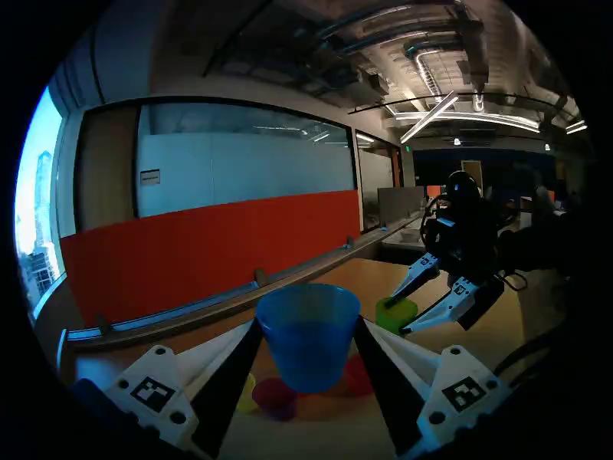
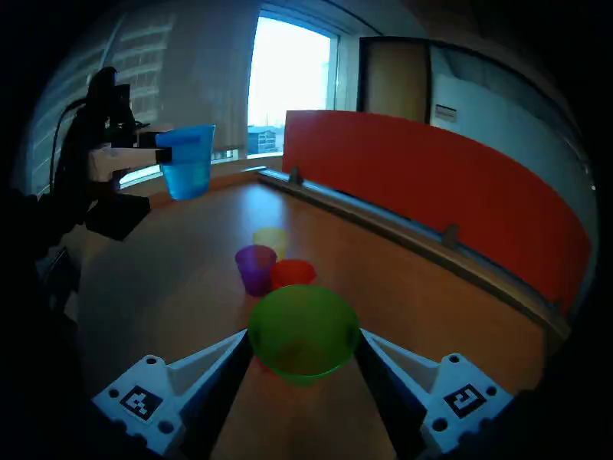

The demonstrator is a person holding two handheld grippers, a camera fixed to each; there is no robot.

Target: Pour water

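A blue cup (image 1: 308, 334) with water in it stands upright between the fingers of my left gripper (image 1: 306, 345), which is shut on it and holds it above the table. The right gripper view has the same blue cup (image 2: 186, 161) at far left, raised over the wooden table (image 2: 176, 268). My right gripper (image 2: 304, 341) is shut on a green cup (image 2: 303, 331), tilted so its mouth faces the camera. The left gripper view also catches the right gripper (image 1: 406, 307) holding that green cup (image 1: 396, 313) beyond and to the right of the blue one.
Purple (image 2: 255, 268), red (image 2: 292, 273) and yellow (image 2: 270, 240) cups stand together mid-table. A red partition (image 2: 460, 184) and a rail (image 2: 398, 230) run along the table's far edge. A bright window (image 2: 291, 84) is behind.
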